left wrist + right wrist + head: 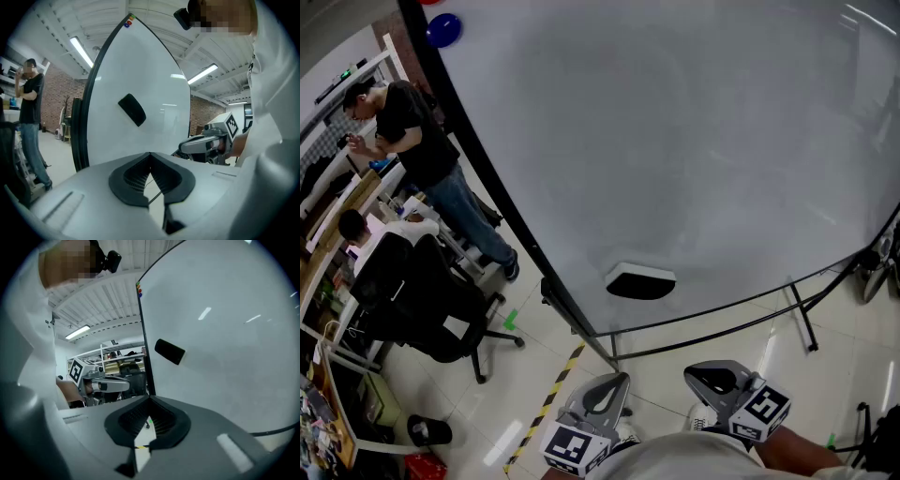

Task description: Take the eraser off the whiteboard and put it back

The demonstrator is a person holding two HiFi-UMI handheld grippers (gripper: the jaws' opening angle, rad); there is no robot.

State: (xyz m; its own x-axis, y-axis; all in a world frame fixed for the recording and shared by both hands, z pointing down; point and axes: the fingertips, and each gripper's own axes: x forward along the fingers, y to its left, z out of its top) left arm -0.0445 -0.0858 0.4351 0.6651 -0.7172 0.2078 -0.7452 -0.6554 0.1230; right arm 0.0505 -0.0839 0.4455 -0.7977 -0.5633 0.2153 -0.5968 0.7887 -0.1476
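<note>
**Head view.** The whiteboard (675, 141) runs past the top and right edges, so you see only its left and lower rims. By the left rim, the red magnet (431, 2) is cut by the top edge. The eraser (640, 281) shows its back only, since its other face lies against the board. Your shirt (694, 459) covers the rear of the left gripper (622, 379) and the right gripper (694, 374). The seated person (356, 230) is largely behind the black chair (422, 300).

**Left gripper view.** The magnets (128, 21) are too small to tell apart.
</note>
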